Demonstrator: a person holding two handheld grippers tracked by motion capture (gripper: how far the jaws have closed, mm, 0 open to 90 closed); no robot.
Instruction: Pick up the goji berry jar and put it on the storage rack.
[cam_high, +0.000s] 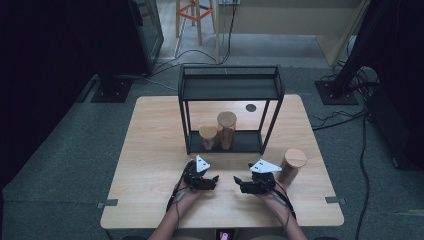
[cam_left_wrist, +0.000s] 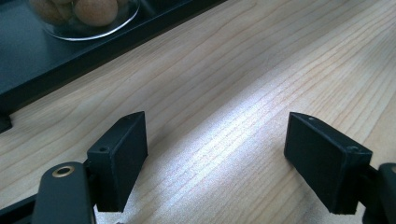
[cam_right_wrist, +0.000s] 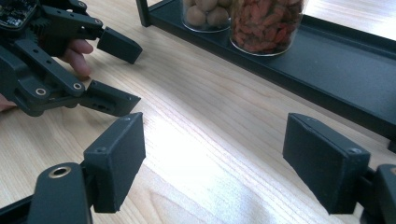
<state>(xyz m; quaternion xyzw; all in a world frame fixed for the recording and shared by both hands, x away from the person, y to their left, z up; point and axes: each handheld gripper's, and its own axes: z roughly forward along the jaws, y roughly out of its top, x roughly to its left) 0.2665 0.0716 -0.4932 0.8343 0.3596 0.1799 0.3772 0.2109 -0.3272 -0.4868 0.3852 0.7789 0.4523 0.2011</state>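
High view: left gripper (cam_high: 216, 178) & right gripper (cam_high: 237, 179) low on table (cam_high: 150, 150), jaws spread, empty. Wood-lidded jar (cam_high: 292, 165) just beside right gripper. Left gripper view: jaws apart. Right gripper view: same, rack (cam_right_wrist: 327, 65) w/ jars ahead.

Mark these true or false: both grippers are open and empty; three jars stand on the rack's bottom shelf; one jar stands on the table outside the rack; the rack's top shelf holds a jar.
1. Left gripper and right gripper are open, nothing between their fingers. True.
2. Three jars on the rack's bottom shelf. False: two, a short jar and a tall jar.
3. One wooden-lidded jar stands on the table, right of the rack. True.
4. The top shelf holds a jar. False: it is bare.
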